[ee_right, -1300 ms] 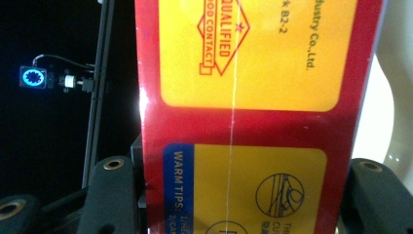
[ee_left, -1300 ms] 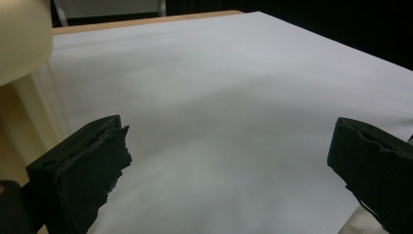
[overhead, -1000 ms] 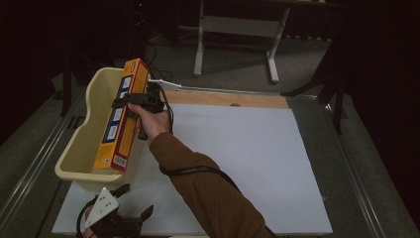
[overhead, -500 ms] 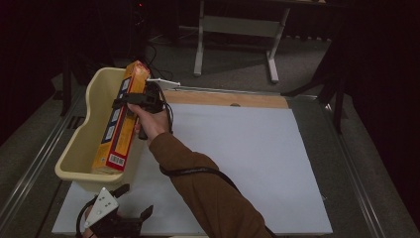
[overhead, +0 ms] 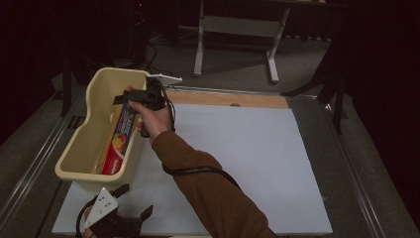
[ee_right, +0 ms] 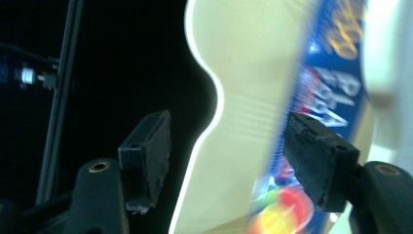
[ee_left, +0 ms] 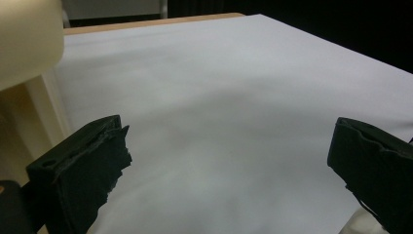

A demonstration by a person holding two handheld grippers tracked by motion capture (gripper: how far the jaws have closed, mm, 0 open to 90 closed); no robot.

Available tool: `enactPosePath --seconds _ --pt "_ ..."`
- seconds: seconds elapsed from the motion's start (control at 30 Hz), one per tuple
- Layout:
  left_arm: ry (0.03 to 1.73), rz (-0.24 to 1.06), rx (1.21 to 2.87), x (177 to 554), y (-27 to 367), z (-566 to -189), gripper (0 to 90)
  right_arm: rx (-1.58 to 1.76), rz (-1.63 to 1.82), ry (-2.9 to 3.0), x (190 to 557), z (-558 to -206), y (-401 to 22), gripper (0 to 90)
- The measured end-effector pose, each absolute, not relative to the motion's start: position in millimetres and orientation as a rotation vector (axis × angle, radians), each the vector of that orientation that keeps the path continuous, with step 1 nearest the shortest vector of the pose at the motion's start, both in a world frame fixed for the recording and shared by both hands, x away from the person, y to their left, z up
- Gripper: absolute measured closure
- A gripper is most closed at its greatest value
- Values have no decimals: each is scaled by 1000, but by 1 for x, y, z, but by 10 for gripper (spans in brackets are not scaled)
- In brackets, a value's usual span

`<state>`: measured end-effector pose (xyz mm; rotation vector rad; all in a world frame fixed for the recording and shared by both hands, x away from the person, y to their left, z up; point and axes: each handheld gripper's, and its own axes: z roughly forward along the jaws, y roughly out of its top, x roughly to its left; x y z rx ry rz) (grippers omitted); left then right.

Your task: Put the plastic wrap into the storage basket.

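Box (overhead: pixel 120 141) lies inside tub (overhead: pixel 74 148), long axis along tub's length, leaning on near wall. Right gripper (overhead: pixel 130 97) over tub's far end, jaws just parted then narrowing, nothing gripped. Left gripper (overhead: pixel 133 204) off tub's near end, jaws wide, holding nothing.

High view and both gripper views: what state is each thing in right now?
Box: lying inside the bin, released.
Bin: upright on the table, holding the box.
Right gripper: open above the bin, jaws just closing a little, nothing between them.
Left gripper: open, empty, over the white sheet.
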<state>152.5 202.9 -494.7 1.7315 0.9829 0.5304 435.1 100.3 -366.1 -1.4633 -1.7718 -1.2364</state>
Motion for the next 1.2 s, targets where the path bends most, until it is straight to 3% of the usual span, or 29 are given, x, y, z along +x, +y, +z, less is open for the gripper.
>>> enactPosePath --seconds 0.67,1.2 --pt "983 540 1749 153 201 -495 8 -1236 -1155 -2243 404 -364 81 382" --pt "983 553 1769 153 198 -495 8 -1090 -1203 -2464 379 -381 15 379"
